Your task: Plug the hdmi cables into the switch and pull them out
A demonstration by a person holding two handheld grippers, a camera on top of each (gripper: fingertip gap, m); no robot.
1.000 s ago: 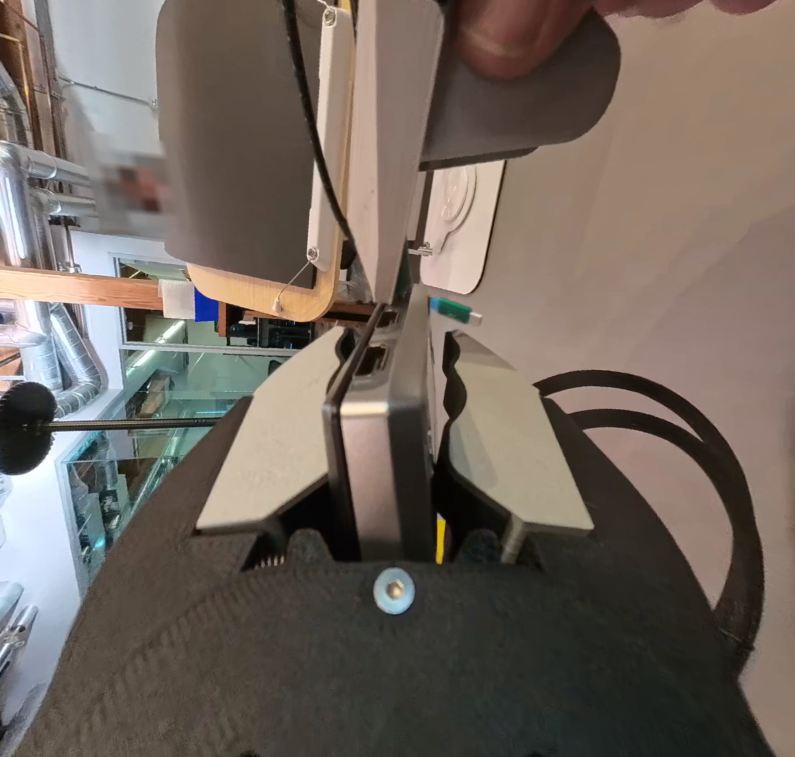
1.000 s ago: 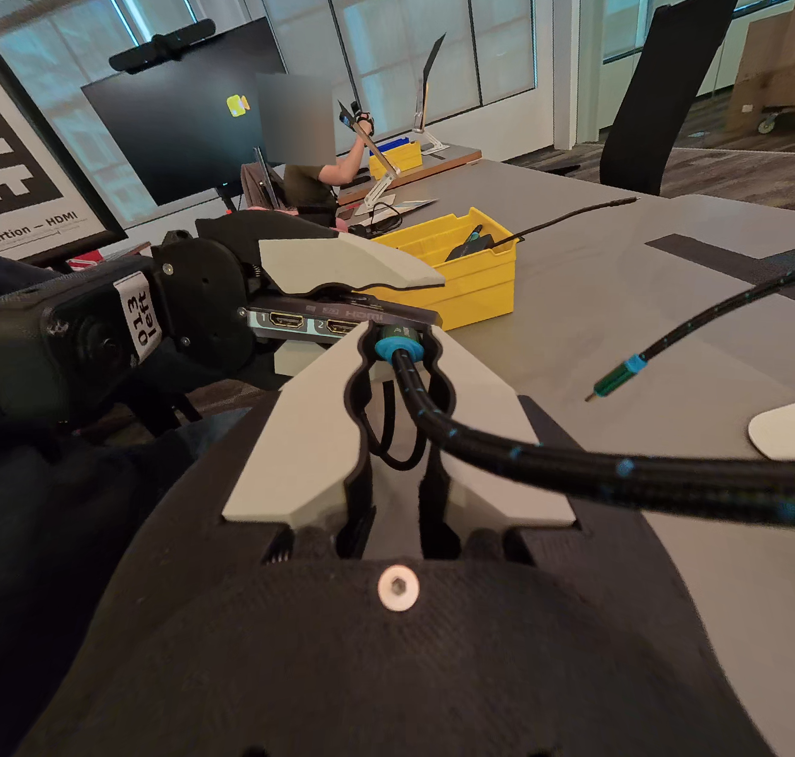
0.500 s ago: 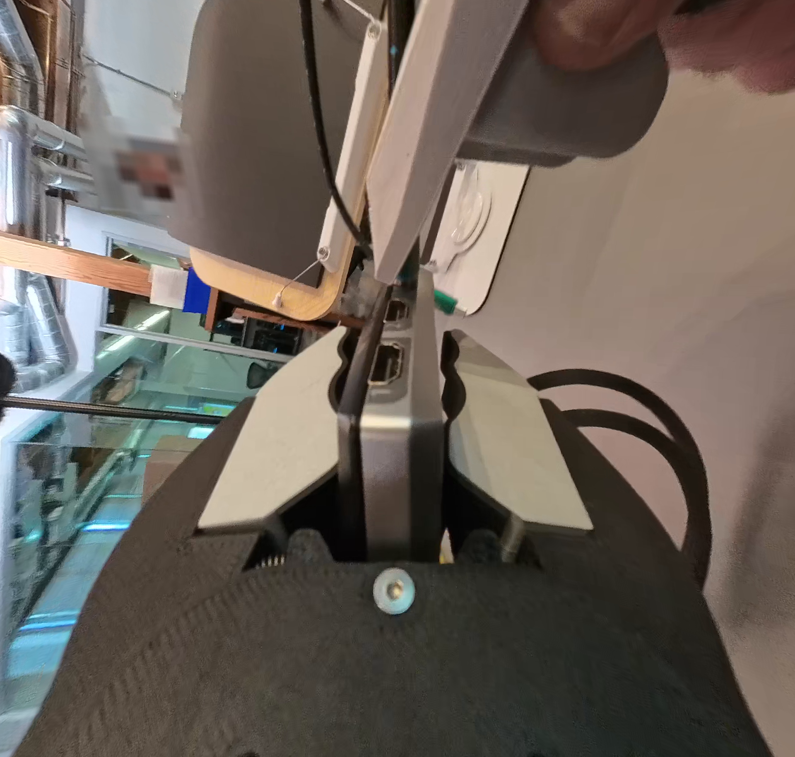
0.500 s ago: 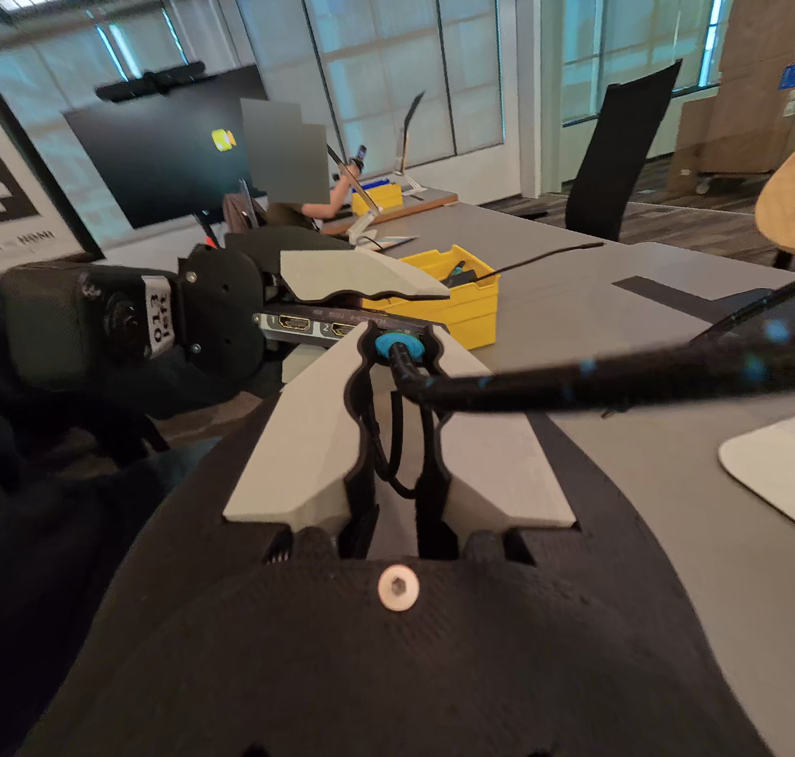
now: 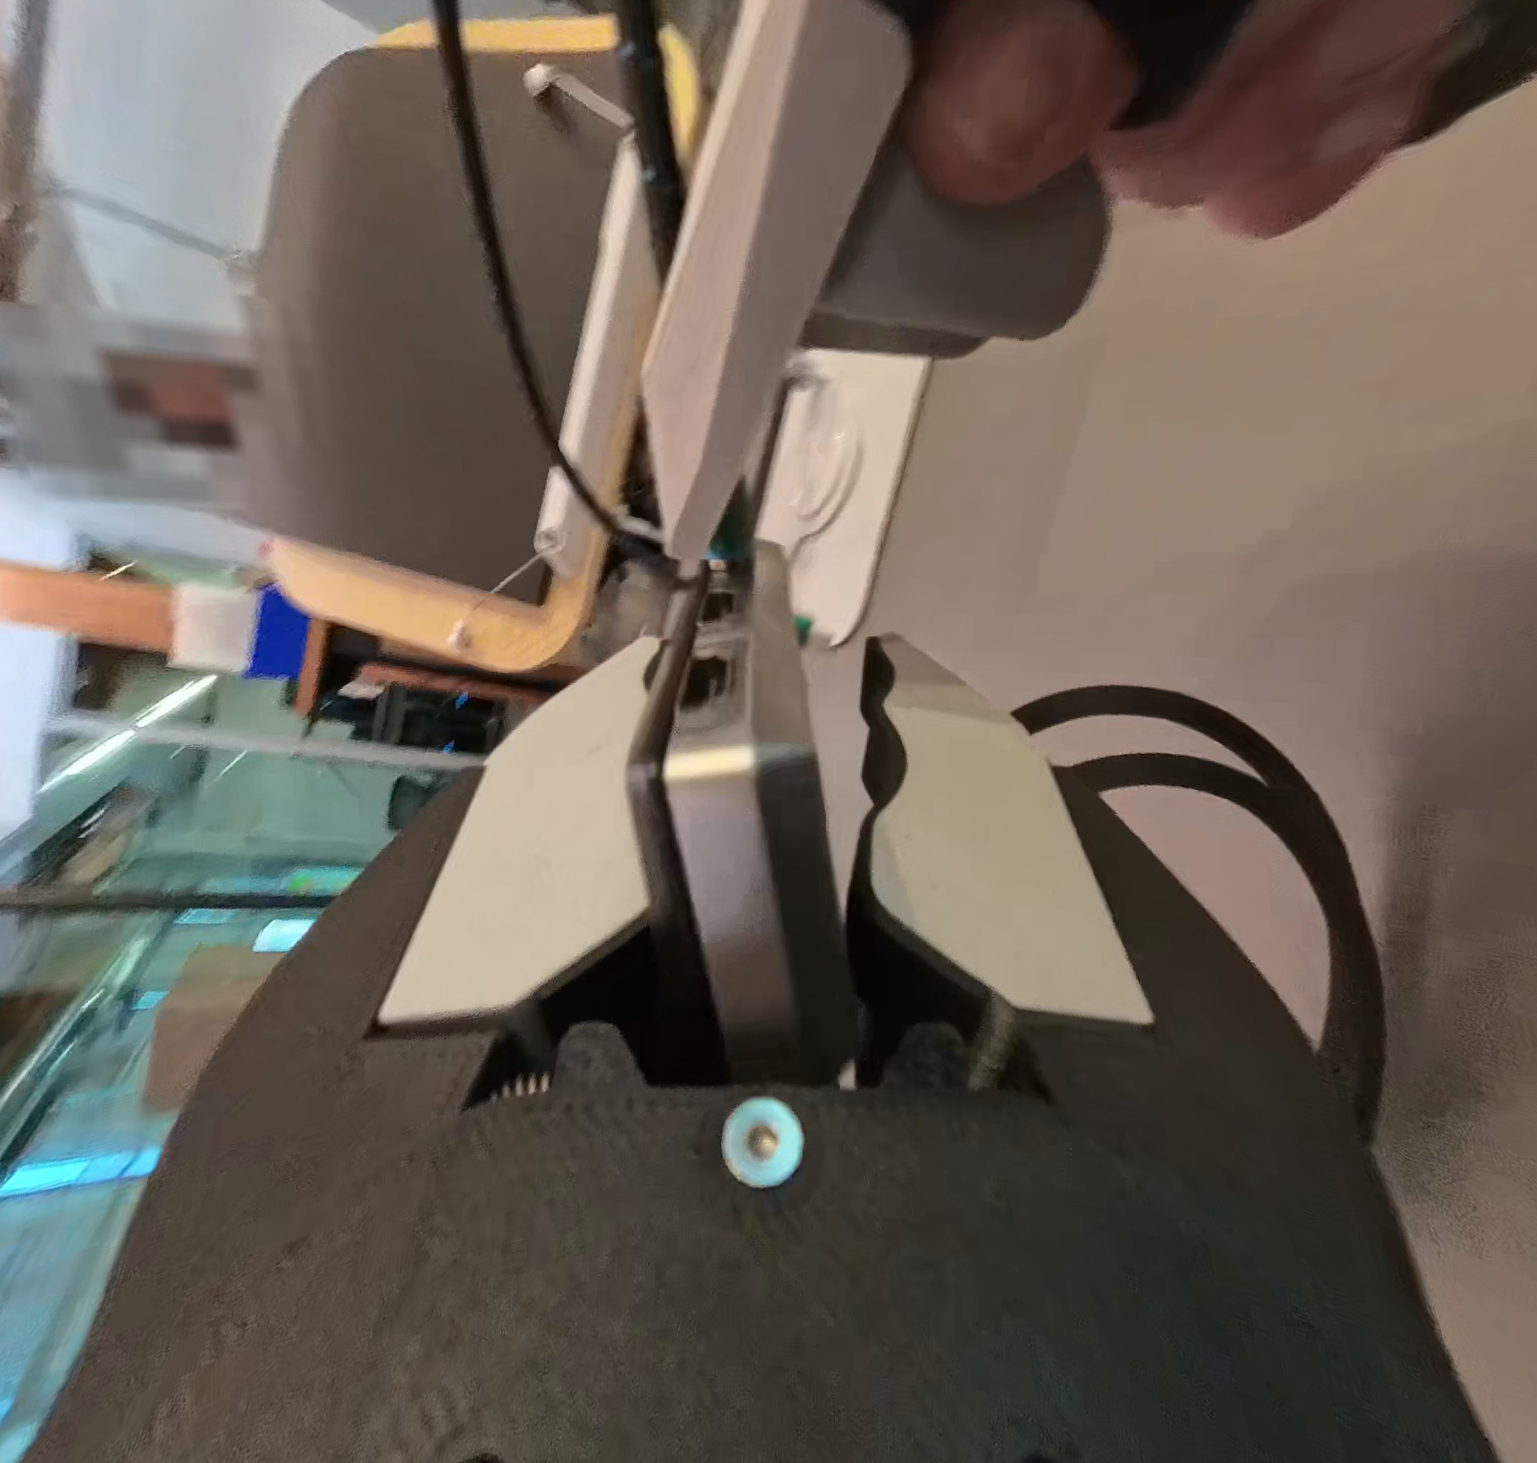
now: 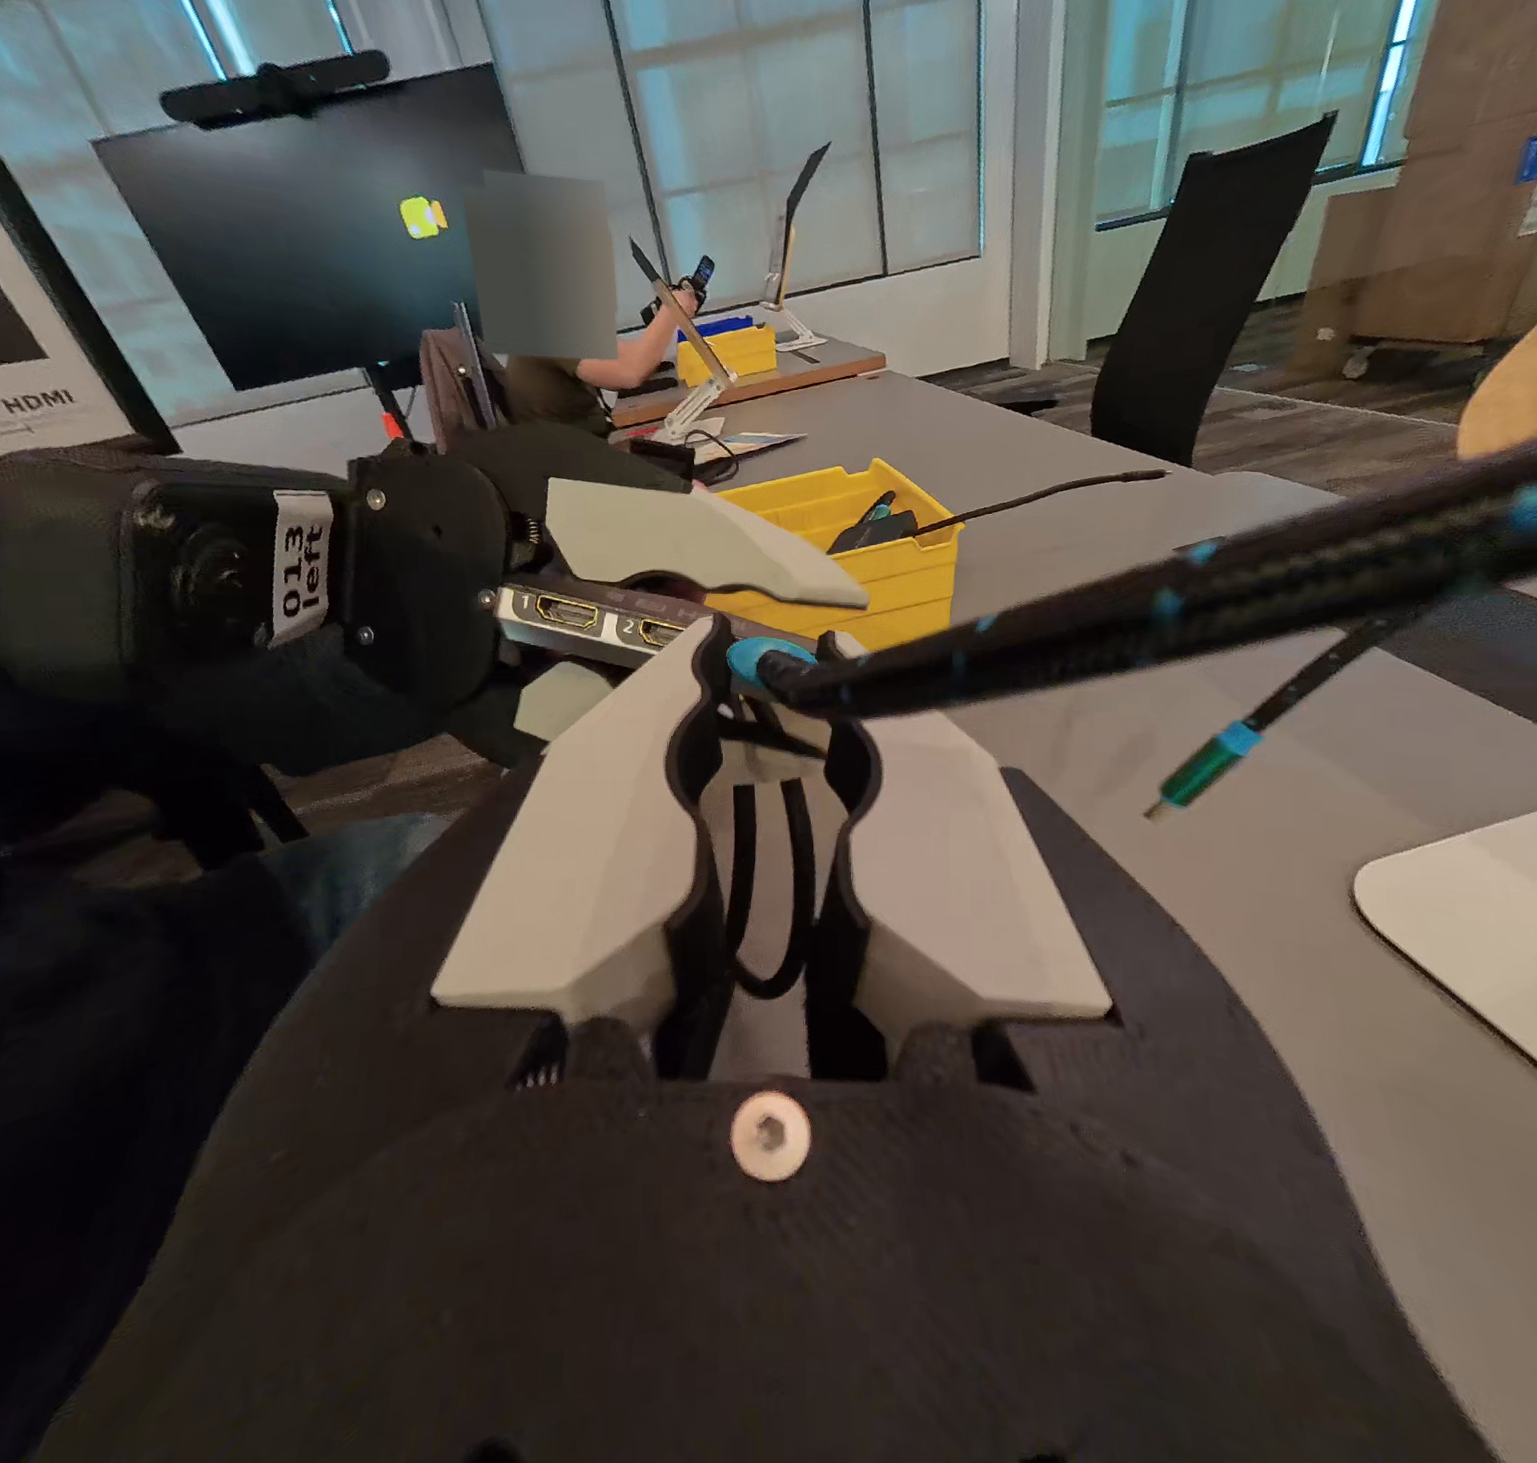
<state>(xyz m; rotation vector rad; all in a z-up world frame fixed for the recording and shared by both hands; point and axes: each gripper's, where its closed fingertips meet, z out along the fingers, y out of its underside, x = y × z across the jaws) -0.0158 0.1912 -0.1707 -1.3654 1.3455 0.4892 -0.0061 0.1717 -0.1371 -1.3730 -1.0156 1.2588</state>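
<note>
1. The left gripper [image 5: 753, 766] is clamping the switch [image 5: 740, 824] edge-on between its fingers, well off the surface [image 6: 1040, 442]. Holding it in the air like that is probably what's keeping the port side facing the other hand, so the plug has a straight line in.

2. In the right wrist view the switch [image 6: 582, 616] is sitting flat in the left gripper [image 6: 665, 583], and 2 ports on its near edge are showing empty.

3. The right gripper [image 6: 769, 658] is pinching the HDMI cable's plug [image 6: 761, 662] right at the blue collar, fingers closed on it. Gripping that close to the end makes sense: the braided cable [image 6: 1164, 600] is stiff and is swinging off to the right, so a grip further back would let the plug wobble.

4. The plug is sitting right at the switch's edge, beside the 2nd port. Can't tell if it's seated or just touching, since the fingers are hiding the tip.

5. A second cable end [image 6: 1206, 766], green with a blue band, is hanging free above the surface, so I'd guess it's waiting its turn.

6. A yellow bin [image 6: 898, 558] is sitting behind, out of the way.
</note>
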